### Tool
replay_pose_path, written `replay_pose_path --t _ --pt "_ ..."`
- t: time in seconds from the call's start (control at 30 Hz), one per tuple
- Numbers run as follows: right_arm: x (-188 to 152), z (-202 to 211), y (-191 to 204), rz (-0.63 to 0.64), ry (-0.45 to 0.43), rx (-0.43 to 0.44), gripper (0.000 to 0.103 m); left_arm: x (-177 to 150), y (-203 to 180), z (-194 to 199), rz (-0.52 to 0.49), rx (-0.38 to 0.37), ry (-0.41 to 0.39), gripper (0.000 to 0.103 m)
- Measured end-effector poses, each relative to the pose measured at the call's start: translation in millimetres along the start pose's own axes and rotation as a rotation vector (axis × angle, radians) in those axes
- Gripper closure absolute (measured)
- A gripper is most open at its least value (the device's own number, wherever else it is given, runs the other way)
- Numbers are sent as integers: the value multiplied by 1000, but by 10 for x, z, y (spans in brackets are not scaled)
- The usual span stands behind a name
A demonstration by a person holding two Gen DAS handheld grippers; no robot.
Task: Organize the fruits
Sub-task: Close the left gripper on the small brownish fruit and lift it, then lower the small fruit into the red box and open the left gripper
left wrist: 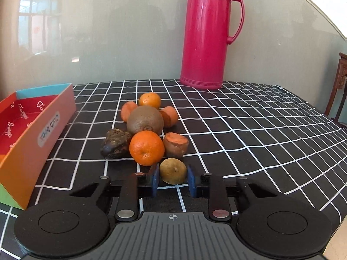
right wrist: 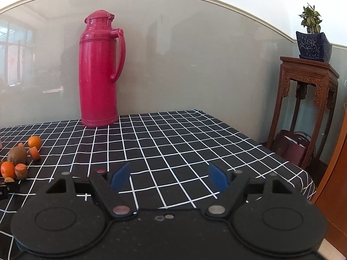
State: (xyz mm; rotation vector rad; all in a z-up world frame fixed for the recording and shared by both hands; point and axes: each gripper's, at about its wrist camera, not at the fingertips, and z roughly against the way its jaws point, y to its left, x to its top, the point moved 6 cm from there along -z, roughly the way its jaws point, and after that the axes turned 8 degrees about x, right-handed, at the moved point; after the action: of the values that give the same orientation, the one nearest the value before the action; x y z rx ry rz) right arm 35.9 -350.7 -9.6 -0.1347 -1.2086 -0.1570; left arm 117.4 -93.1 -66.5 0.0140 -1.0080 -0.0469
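Left tongs (left wrist: 173, 181) pinching small brown fruit (left wrist: 173, 170) between pads; right tongs (right wrist: 171, 176) spread, empty.

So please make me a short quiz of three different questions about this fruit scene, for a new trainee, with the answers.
1. True or false: the left tool has its blue pads on either side of the small yellowish fruit.
2. Multiple choice: where is the colourful box relative to the fruit pile? A) left of it B) behind it C) right of it
3. Fill in: the right tool is ____ and holds nothing.

Key: 1 true; 2 A, as the left wrist view shows; 3 open, above the checked tablecloth, with the pink thermos standing at the back.
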Motion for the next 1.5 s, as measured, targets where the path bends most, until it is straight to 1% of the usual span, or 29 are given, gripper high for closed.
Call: replay_pose_path --t 0.13,0.27,0.5,0.63,0.83,1.03,1.1,1.17,1.2,1.27,1.3,1.33,1.37,1.43,1.5 --pt "5 -85 52 -6 15 4 24 21 87 116 -11 3 -22 76" --pt "16 -135 128 -19 24 12 24 63 256 203 -1 15 -37 76" --pt "90 -141 475 22 9 63 25 185 640 390 24 62 -96 76" --pt "118 -229 713 23 22 102 24 225 930 469 45 105 -120 76" --pt "162 -238 1161 47 11 175 24 261 1463 537 96 200 -150 76" --pt "155 -240 1526 67 17 234 24 215 2028 447 150 290 -124 76" --pt "151 -239 1617 74 18 247 24 168 2170 383 164 308 -109 76" --pt "143 -249 1700 87 22 258 24 119 2264 293 175 320 -65 76" --pt "143 -247 1731 92 21 261 24 116 2289 282 186 313 -66 76" --pt "143 -244 1774 101 20 264 24 118 2317 277 192 324 -72 75" --pt "141 -249 1788 103 22 267 24 107 2315 272 193 324 -69 73" --pt "141 -254 1799 104 24 268 24 102 2302 269 198 319 -68 64" --pt "143 -251 1806 106 24 268 24 105 2278 281 203 313 -72 45" --pt "137 -240 1811 113 22 268 24 120 2234 325 204 320 -101 27" --pt "137 -236 1797 117 21 267 24 143 2179 374 184 325 -130 26"
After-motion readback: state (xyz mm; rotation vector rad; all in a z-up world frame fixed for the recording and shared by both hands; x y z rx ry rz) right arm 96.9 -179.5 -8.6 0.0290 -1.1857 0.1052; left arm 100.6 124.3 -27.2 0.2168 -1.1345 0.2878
